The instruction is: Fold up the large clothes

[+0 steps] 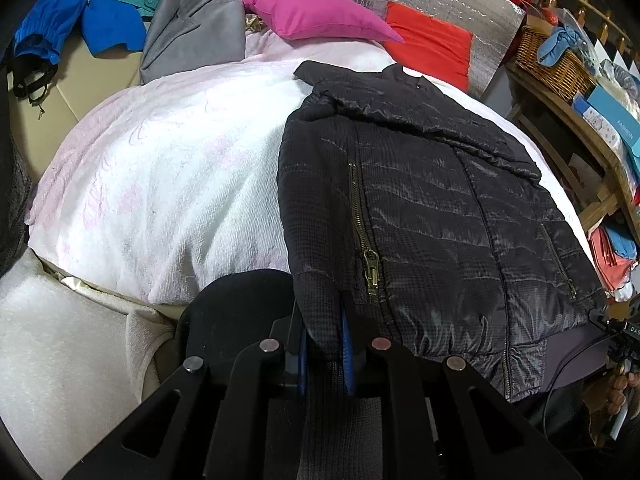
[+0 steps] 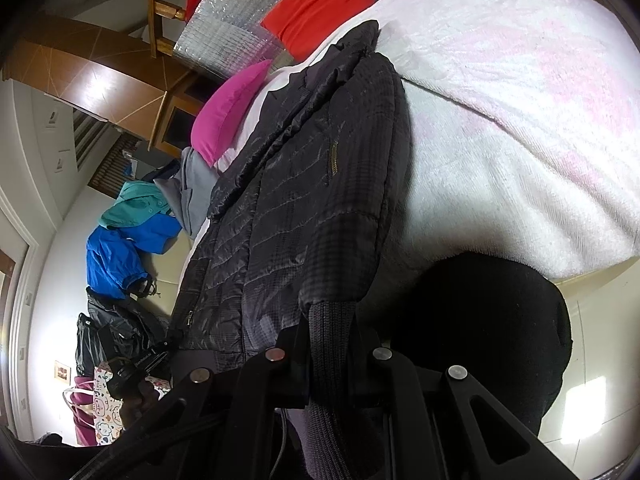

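A black quilted jacket [image 1: 432, 208] with brass zippers lies front up on a white and pink blanket [image 1: 160, 168]. My left gripper [image 1: 325, 344] is shut on the jacket's near left hem corner, its blue pads pinching the fabric. In the right wrist view, tilted sideways, the same jacket [image 2: 288, 216] stretches away. My right gripper [image 2: 332, 344] is shut on its ribbed knit hem band [image 2: 330, 320], which hangs down between the fingers. The other gripper shows at the left [image 2: 136, 364].
A magenta pillow [image 1: 316, 14], a red cushion [image 1: 432, 48] and silver foil padding lie at the blanket's far end. Grey, blue and teal clothes [image 1: 92, 16] are piled far left. A wooden shelf with a wicker basket [image 1: 556, 60] stands at the right.
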### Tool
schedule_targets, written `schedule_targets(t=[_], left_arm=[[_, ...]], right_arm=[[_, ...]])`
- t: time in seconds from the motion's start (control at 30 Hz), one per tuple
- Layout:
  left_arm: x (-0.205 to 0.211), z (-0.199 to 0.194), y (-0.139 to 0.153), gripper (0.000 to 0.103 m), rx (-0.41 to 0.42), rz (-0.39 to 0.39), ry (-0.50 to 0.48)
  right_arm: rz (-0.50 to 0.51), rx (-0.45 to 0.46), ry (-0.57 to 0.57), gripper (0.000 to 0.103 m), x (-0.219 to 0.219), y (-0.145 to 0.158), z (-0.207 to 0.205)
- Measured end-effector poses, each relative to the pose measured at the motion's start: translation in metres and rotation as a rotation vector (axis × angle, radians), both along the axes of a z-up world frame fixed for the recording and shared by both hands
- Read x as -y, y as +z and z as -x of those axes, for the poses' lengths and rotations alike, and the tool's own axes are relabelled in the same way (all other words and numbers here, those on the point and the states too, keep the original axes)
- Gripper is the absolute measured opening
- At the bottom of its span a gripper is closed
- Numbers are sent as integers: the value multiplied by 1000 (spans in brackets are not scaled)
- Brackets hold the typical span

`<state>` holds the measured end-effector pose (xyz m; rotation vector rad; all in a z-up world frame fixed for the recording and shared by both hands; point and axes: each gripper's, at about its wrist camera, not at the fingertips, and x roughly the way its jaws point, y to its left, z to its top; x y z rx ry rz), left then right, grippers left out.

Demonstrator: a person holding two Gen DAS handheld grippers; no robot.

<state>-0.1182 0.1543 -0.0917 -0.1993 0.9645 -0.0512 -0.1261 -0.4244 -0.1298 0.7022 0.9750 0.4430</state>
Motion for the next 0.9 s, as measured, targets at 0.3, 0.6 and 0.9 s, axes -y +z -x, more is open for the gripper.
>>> schedule_targets(t=[0.3,0.6,0.9], left_arm=[[-1,1,0,15,3,1,-3],[-3,4,1,15,9,4,-6],[-4,4,3,15,13,12,-7]], right_arm=[[5,0,6,13,0,1,0],[14,0,18,13,3,3,-3],[13,1,24,13,4,3,-3]])
